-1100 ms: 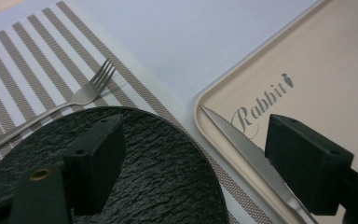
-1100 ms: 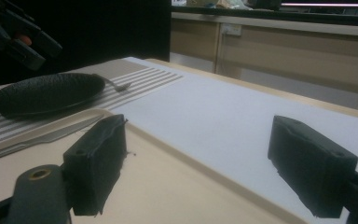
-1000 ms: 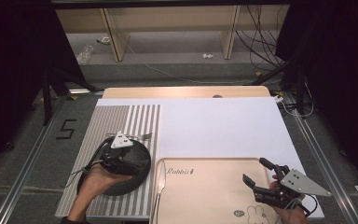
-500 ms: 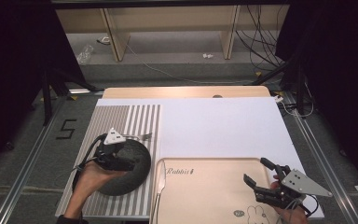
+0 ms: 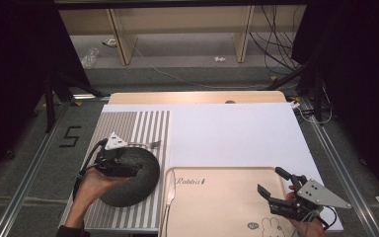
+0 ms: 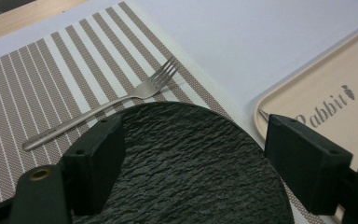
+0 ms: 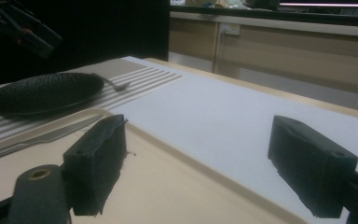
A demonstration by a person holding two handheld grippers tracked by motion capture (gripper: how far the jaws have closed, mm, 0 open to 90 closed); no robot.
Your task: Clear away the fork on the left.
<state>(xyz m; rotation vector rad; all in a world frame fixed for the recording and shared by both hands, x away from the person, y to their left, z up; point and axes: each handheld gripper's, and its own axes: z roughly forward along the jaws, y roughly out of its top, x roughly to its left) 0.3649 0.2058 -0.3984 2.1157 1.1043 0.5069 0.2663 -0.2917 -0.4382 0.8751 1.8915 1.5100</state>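
Left gripper (image 5: 128, 165) now raised over black plate (image 5: 140, 185), shifted from a second ago; jaws spread, grasping nothing. Plate flat on striped placemat (image 5: 148, 128), fork (image 6: 102, 105) beyond. Placement judged done. Right gripper (image 5: 276, 185) spread, idle over tray (image 5: 217, 197).

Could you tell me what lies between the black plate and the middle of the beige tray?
A table knife lies there, along the tray's left edge, just right of the black plate. The high view shows it; the right gripper view shows it too.
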